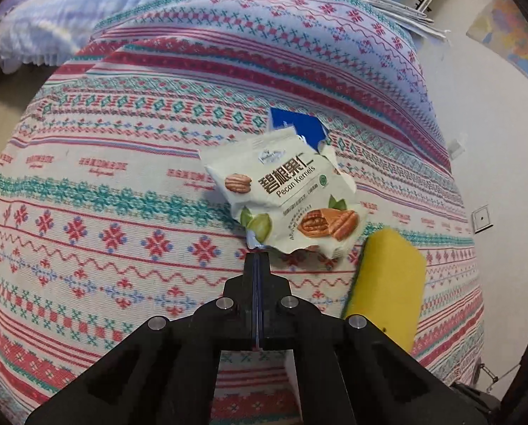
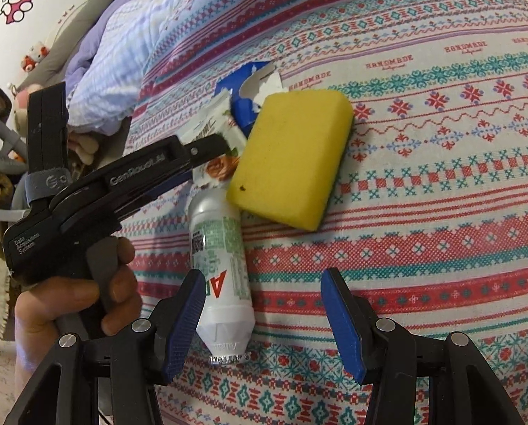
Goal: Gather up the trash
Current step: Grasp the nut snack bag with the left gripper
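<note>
Nearest the right tongs (image 2: 260, 313), which gape wide, a small white bottle (image 2: 221, 276) lies on the patterned bed (image 2: 441, 212), touching their left finger. Left tongs (image 1: 258, 256) are clenched on the pecan wrapper (image 1: 285, 194), beside a yellow sponge (image 2: 292, 159) and torn blue packet (image 1: 297, 124).

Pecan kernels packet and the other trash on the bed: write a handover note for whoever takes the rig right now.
Left gripper: shut on the lower edge of the pale green crinkled pecan kernels packet, which looks raised off the patterned woven bedspread.
Right gripper: open, empty, low over the bedspread.
White plastic drink bottle with green label: lies beside the right gripper's left finger.
Torn blue-and-white paper wrapper: behind the packet.
Yellow rectangular sponge: beside the trash.
Done: packet gripped. Left: bottle and wrapper; no bin in view.
</note>
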{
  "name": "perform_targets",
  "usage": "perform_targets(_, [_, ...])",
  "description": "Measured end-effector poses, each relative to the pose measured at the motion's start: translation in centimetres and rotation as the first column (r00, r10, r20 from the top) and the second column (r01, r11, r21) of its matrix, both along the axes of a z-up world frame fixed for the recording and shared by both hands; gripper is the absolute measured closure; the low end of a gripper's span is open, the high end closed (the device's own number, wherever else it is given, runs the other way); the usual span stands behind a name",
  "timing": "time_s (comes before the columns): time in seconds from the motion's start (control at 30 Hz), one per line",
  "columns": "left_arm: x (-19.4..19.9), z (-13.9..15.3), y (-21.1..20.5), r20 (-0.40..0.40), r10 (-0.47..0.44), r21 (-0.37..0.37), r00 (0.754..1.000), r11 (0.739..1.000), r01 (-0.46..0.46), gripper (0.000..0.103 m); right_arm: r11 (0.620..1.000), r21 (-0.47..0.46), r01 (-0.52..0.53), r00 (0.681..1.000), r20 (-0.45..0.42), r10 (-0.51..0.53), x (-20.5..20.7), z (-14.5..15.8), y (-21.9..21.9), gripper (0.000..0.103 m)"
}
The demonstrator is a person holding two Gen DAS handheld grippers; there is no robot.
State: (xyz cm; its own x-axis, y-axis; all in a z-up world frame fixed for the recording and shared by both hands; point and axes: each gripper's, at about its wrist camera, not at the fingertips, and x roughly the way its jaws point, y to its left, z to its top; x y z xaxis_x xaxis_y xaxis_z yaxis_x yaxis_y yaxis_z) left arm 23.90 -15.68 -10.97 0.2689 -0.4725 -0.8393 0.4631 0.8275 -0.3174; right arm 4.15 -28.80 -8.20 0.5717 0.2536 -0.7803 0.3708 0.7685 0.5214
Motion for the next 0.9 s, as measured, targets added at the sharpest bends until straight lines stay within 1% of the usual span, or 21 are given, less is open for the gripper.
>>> perform_targets(0.03, [-0.1, 0.0, 0.4, 0.0, 0.008, -0.005, 1.0, 1.0, -0.008, 0.103, 1.0, -0.002, -0.005, 1.0, -0.002, 0.005, 0.0, 0.0, 0.1, 0.044])
perform_targets(0.1, [0.3, 0.2, 1.4, -0.026, 0.035, -0.056, 0.999, 0.998, -0.036, 0.103, 1.0, -0.011, -0.015, 1.0, -0.004, 0.015, 0.1, 0.0, 0.3, 0.044])
perform_targets(0.17, [1.0, 0.7, 2.3, -0.067, 0.05, -0.131, 0.996, 0.99, -0.058, 0.103, 0.999, -0.03, -0.023, 1.0, -0.004, 0.023, 0.2, 0.2, 0.5, 0.044])
perform_targets(0.2, [1.2, 0.9, 2.5, -0.082, 0.053, -0.162, 0.995, 0.985, -0.066, 0.102, 0.999, -0.039, -0.026, 1.0, -0.004, 0.025, 0.3, 0.2, 0.6, 0.044])
perform_targets(0.23, [1.4, 1.1, 2.7, -0.094, 0.053, -0.186, 0.994, 0.98, -0.07, 0.097, 0.998, -0.048, -0.028, 1.0, -0.005, 0.028, 0.3, 0.3, 0.6, 0.044])
perform_targets(0.27, [1.6, 1.3, 2.8, -0.096, 0.056, -0.198, 0.994, 0.977, -0.075, 0.09, 0.998, -0.052, -0.029, 1.0, -0.005, 0.028, 0.3, 0.3, 0.6, 0.044])
perform_targets(0.33, [2.2, 1.5, 2.8, -0.084, 0.088, -0.195, 0.993, 0.975, -0.103, 0.031, 0.998, -0.051, -0.027, 1.0, -0.003, 0.027, 0.5, 0.3, 0.5, 0.044])
perform_targets(0.37, [2.5, 1.6, 2.9, -0.069, 0.121, -0.191, 0.99, 0.973, -0.132, 0.024, 0.999, -0.049, -0.024, 1.0, -0.001, 0.024, 0.5, 0.3, 0.4, 0.044])
perform_targets(0.4, [2.9, 1.7, 3.0, -0.058, 0.148, -0.19, 0.987, 0.969, -0.156, 0.023, 0.999, -0.047, -0.018, 1.0, 0.0, 0.018, 0.5, 0.4, 0.4, 0.044])
perform_targets(0.43, [3.4, 1.7, 3.1, -0.06, 0.163, -0.194, 0.985, 0.966, -0.172, 0.023, 0.999, -0.041, -0.01, 1.0, 0.002, 0.01, 0.3, 0.4, 0.3, 0.044])
perform_targets(0.53, [5.1, 1.1, 2.9, -0.117, 0.173, -0.242, 0.978, 0.95, -0.197, 0.023, 0.999, -0.032, -0.005, 1.0, 0.002, 0.005, 0.1, 0.3, 0.2, 0.044])
perform_targets(0.6, [5.7, 0.5, 2.3, -0.135, 0.151, -0.262, 0.979, 0.948, -0.182, 0.023, 0.999, -0.039, -0.011, 1.0, -0.002, 0.011, 0.3, 0.3, 0.3, 0.044])
perform_targets(0.7, [5.8, -0.3, 0.9, -0.115, 0.127, -0.242, 0.985, 0.958, -0.152, 0.023, 0.999, -0.037, -0.021, 1.0, 0.001, 0.021, 0.4, 0.2, 0.7, 0.044])
perform_targets(0.77, [5.6, -0.4, 0.1, -0.08, 0.134, -0.243, 0.988, 0.958, -0.15, 0.026, 0.999, -0.042, -0.029, 1.0, 0.0, 0.029, 0.6, 0.2, 0.9, 0.044])
perform_targets(0.8, [5.4, -0.3, -0.3, -0.068, 0.128, -0.252, 0.989, 0.957, -0.141, 0.05, 0.999, -0.046, -0.03, 1.0, 0.0, 0.03, 0.6, 0.3, 1.0, 0.044])
perform_targets(0.83, [5.3, -0.4, -1.1, -0.071, 0.1, -0.251, 0.992, 0.961, -0.115, 0.087, 0.998, -0.049, -0.032, 0.999, -0.001, 0.032, 0.7, 0.3, 1.0, 0.044])
perform_targets(0.87, [5.2, -0.6, -1.8, -0.081, 0.065, -0.236, 0.995, 0.968, -0.083, 0.088, 0.998, -0.05, -0.034, 0.999, 0.0, 0.034, 0.7, 0.3, 1.1, 0.044])
perform_targets(0.9, [4.8, -0.4, -2.4, -0.063, 0.047, -0.203, 0.997, 0.977, -0.059, 0.092, 0.998, -0.049, -0.038, 0.999, 0.001, 0.038, 0.8, 0.4, 1.1, 0.044])
